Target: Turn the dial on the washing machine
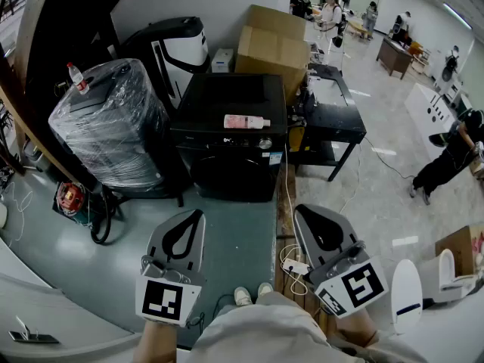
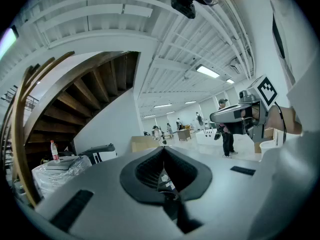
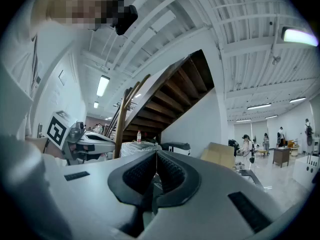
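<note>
The black washing machine (image 1: 227,138) stands on the floor ahead of me in the head view. Its round dial (image 1: 264,143) sits at the right end of the front control strip. A pink bottle (image 1: 246,121) lies on the lid. Both grippers are held level, well short of the machine and touching nothing. My left gripper (image 1: 200,213) (image 2: 163,150) has its jaw tips together with nothing between them. My right gripper (image 1: 297,209) (image 3: 156,154) is also shut and empty, a little right of the machine's front.
A plastic-wrapped appliance (image 1: 113,123) with a bottle on top stands left of the machine. Cardboard boxes (image 1: 272,48) are behind it, and a black table (image 1: 333,123) is on the right. A power strip with cables (image 1: 293,266) lies by my feet. People stand far back.
</note>
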A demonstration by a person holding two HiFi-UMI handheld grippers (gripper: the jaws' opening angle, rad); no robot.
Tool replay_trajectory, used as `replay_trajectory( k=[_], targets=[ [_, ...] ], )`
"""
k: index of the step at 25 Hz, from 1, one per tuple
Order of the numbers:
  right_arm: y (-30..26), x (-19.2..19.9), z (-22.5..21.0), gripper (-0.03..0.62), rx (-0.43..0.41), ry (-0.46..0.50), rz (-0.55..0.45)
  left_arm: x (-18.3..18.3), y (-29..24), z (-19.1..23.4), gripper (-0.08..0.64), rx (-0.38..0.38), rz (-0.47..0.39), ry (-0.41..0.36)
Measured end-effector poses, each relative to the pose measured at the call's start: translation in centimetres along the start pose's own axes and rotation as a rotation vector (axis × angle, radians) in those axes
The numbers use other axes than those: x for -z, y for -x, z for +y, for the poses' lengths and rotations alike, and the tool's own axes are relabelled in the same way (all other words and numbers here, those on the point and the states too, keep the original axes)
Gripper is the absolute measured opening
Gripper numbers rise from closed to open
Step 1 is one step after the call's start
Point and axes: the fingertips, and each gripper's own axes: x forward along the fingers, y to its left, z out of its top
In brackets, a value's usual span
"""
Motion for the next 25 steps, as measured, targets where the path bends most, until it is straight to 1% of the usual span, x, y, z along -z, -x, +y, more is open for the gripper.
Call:
replay_trajectory(
  k=[6, 12, 13, 15, 16, 17, 18, 21, 25],
  targets=[
    [0.1, 0.3, 0.0, 0.029, 0.008, -0.026, -0.008, -0.1, 0.2, -0.2, 0.021, 0.004, -0.005, -0.014],
    [-0.2, 0.5, 0.2, 0.029, 0.016, -0.026, 0.0, 0.1, 0.8, 0.3, 0.021, 0.001, 0.004, -0.027],
    [-0.2, 0.6, -0.2, 0.029, 0.036, -0.018, 0.004, 0.1, 0.9, 0.5, 0.021, -0.001, 0.006, -0.028],
    [-0.3, 0.7, -1.5, 0.034, 0.104, 0.002, 0.013, 0.1, 1.2, 0.9, 0.021, -0.008, 0.008, -0.025],
    [-0.3, 0.7, -2.2, 0.09, 0.134, 0.008, 0.017, 0.2, 1.3, 1.1, 0.02, -0.01, 0.009, -0.024],
    [-0.3, 0.6, -2.7, 0.183, 0.155, 0.01, 0.018, 0.3, 1.3, 1.3, 0.021, -0.01, 0.011, -0.024],
    [-0.3, 0.5, -3.2, 0.217, 0.172, 0.012, 0.014, 0.3, 1.2, 1.4, 0.021, -0.006, 0.011, -0.026],
    [-0.2, 0.1, -4.5, 0.254, 0.213, 0.034, -0.006, 0.3, 0.4, 1.2, 0.021, 0.014, -0.008, -0.033],
    [-0.3, 0.1, -4.9, 0.264, 0.213, 0.056, 0.001, 0.7, -0.7, 1.1, 0.021, 0.03, -0.011, -0.023]
  ],
)
